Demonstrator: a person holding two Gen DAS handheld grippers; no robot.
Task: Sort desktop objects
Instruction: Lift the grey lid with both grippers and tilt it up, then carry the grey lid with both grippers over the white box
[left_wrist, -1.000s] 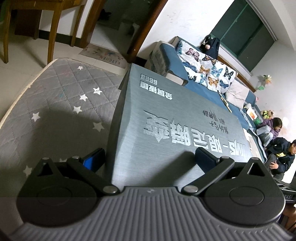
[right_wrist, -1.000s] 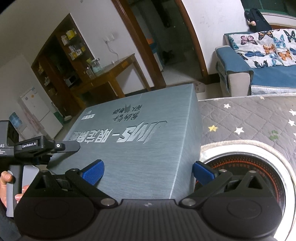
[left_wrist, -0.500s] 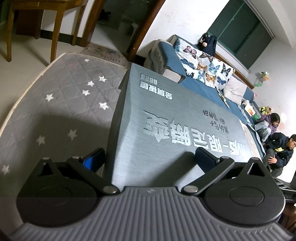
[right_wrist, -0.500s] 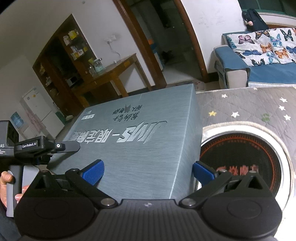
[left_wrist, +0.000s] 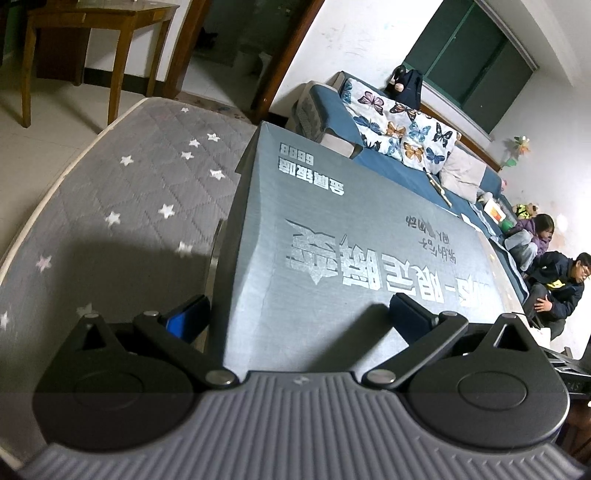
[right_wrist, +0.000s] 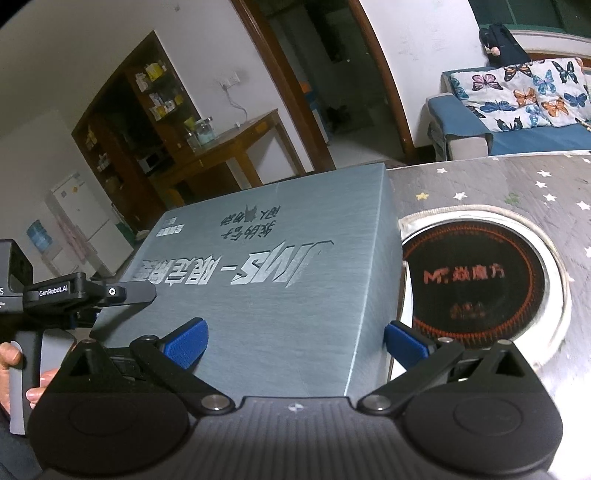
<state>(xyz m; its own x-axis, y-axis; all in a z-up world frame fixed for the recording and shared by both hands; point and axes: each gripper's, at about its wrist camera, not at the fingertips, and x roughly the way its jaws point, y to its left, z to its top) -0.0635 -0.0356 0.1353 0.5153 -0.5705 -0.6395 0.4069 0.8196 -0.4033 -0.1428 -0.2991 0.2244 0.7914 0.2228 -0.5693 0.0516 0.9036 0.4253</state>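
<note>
Grey-blue card with silver lettering fills the left wrist view: a large flat box lies between the fingers of the left gripper. One blue pad sits against the box's side wall, the other finger rests on the printed top, so the jaws stand wide and clamp the box's near corner. Beneath it spreads a grey quilted cover with white stars, whose pale edge curves along the left. A butterfly-print sofa stands behind, and two people sit at the far right.

From the right wrist view, the right gripper grasps the opposite end of the box, its blue pads spread across the box's width and pressed to its sides. Just right of the box, a round black cooktop with an orange ring is set into the star-covered surface. At the far left a hand holds the other gripper's handle.
</note>
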